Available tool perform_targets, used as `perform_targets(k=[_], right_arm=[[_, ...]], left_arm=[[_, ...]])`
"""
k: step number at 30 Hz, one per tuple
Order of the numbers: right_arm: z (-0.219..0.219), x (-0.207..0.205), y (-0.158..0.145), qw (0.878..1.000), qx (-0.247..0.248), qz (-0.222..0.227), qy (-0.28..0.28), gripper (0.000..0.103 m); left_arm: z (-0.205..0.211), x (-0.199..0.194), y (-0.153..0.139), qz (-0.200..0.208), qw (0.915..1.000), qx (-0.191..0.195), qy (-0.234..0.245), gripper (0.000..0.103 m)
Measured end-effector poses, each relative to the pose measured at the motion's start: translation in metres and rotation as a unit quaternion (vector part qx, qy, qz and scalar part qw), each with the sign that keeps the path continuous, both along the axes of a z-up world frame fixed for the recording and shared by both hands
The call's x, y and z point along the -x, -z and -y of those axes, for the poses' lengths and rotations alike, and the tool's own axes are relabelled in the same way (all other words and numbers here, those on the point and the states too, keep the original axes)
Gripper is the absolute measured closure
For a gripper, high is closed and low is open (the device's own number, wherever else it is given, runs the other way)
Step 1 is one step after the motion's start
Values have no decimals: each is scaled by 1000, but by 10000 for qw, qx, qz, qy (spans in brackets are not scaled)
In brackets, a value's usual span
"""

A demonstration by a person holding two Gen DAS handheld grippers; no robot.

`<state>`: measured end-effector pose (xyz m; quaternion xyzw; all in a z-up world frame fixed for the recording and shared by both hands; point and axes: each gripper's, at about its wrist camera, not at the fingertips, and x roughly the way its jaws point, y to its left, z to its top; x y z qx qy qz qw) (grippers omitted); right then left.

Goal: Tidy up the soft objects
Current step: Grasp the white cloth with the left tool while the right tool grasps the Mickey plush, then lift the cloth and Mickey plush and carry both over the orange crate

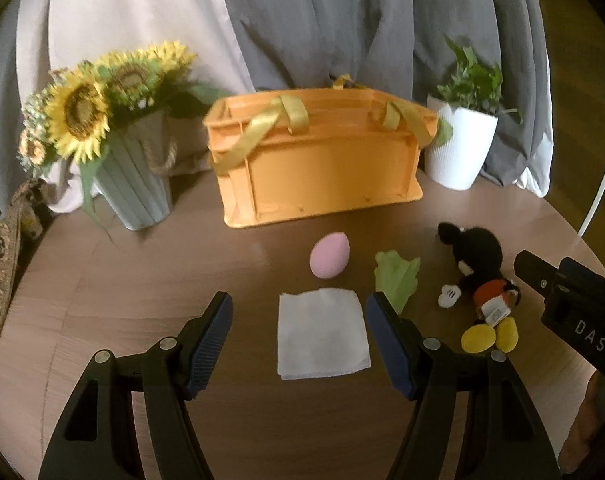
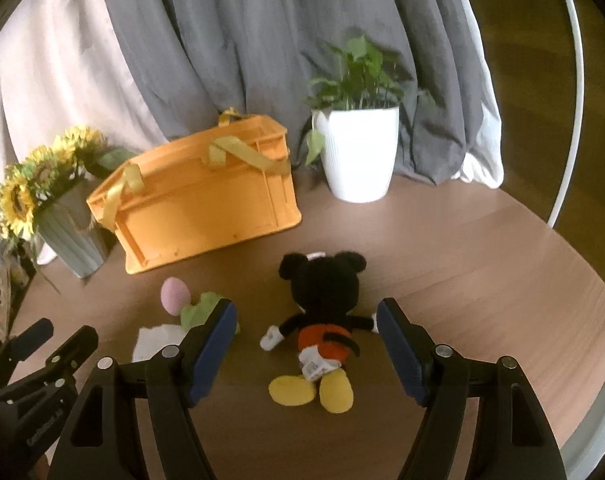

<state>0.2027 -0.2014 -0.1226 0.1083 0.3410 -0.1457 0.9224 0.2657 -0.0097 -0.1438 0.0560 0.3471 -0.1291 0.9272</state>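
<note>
your left gripper [image 1: 298,344] stands released, framing the white cloth [image 1: 322,338] flat on the table [image 1: 142,280]. your right gripper [image 2: 306,350], also released, straddles the mouse plush [image 2: 322,320], probably face down, its length running along the fingers.

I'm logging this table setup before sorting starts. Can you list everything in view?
Basket: one, orange, yellow handles, table rear.
Sunflower bouquet: one, yellow, grey-green vase, rear left.
Potted plant: one, green, white pot, rear right.
Sponge: one, pink, egg-shaped, before basket.
Cloth: one, green, beside sponge.
Napkin: one, white, table front.
Mouse plush: one, black, red shorts, face down.
Table: one, brown.
Curtains: grey and cream, behind.
Left tool: open, over napkin.
Right tool: open, over plush.
</note>
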Motion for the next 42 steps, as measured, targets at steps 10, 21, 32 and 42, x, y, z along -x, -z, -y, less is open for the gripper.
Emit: perform_targets(k=[10, 21, 32, 42], right_arm=[[7, -12, 31, 9996, 3, -283, 78, 30], [11, -28, 59, 9984, -151, -539, 9, 32], [11, -37, 68, 9971, -202, -712, -162, 51], [16, -33, 63, 9970, -167, -682, -316, 63]], left_arm=[[12, -17, 37, -392, 9992, -30, 106, 40], [17, -37, 67, -859, 9963, 27, 37, 46], [18, -38, 71, -939, 9955, 109, -55, 76], [21, -28, 62, -996, 9945, 251, -190, 92]])
